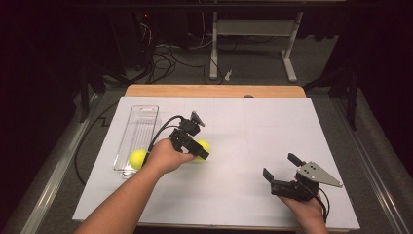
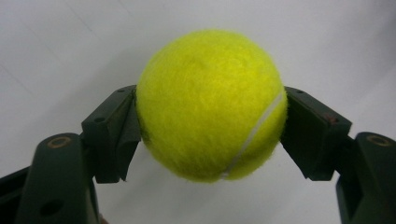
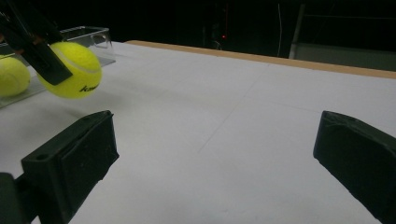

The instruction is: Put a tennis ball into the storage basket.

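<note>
A tennis ball [image 2: 211, 105] is clamped in the left gripper [image 1: 194, 146] just right of the clear tray [image 1: 141, 119]; the right gripper [image 1: 281, 168] is held wide open, empty

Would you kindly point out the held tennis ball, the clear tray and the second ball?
held tennis ball [image 2: 210, 105], left gripper view, middle of its felt.
clear tray [image 1: 144, 113], high view, far wall.
second ball [image 1: 137, 159], high view, its top.
</note>
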A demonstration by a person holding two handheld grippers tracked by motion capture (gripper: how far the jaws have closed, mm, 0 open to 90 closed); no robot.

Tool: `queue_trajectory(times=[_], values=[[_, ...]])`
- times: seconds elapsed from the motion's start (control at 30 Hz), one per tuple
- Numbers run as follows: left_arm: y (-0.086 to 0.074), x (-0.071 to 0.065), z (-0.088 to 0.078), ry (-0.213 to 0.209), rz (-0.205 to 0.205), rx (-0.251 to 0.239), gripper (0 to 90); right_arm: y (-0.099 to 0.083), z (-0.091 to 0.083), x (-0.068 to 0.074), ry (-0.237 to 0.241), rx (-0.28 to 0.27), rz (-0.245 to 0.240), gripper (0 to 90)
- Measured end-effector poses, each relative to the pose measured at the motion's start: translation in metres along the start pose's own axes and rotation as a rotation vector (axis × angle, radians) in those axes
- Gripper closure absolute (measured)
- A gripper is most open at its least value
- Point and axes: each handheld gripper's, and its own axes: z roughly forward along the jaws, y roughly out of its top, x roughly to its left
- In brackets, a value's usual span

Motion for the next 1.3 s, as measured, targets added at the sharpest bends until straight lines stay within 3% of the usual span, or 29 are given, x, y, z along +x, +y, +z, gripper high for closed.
queue_trajectory(times=[0.3,0.67,1.3], values=[[-0.01,-0.003,-0.011,0.019,-0.01,0.035,27.3,0.001,-0.004,0.001,-0.012,-0.014,-0.019,0.2],[-0.017,-0.004,-0.008,0.029,-0.011,0.105,27.3,0.001,-0.004,0.001,-0.01,-0.013,-0.02,0.2],[-0.03,-0.003,-0.009,0.0,-0.011,0.211,27.3,0.001,-0.003,0.002,-0.009,-0.011,-0.021,0.2]])
